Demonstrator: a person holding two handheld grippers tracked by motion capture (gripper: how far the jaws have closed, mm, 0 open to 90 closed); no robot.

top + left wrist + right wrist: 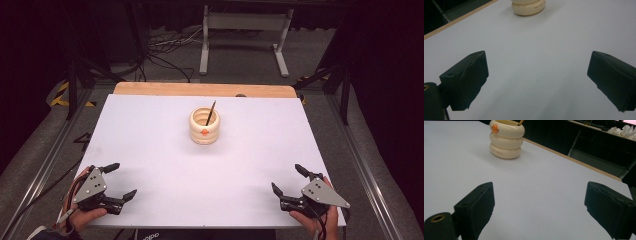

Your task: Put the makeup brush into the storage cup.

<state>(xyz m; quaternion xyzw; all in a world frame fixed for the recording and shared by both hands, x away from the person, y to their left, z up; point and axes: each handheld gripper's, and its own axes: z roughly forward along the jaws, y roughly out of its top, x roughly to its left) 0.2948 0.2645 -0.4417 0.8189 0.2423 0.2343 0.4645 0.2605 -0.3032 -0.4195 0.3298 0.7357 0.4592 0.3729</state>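
A cream ribbed holder (205, 126) with a small orange mark stands near the middle of the white table (150, 150), toward the far side. A thin dark stick (211, 112) leans inside it. My left gripper (124, 181) rests at the front left corner, jaws wide open over bare table. At the front right corner my right gripper (287, 180) is open too, nothing between its jaws. In the left gripper view the holder's base (528, 7) sits at the top edge, far beyond the left gripper (536, 82). The right gripper view has the holder (506, 141) at upper left, ahead of the right gripper (539, 212).
A wooden strip (205, 89) borders the table's far edge. Beyond it stand a white metal frame (245, 35) and loose cables (165, 55) on the floor. Metal rails (360, 160) run along both sides of the table.
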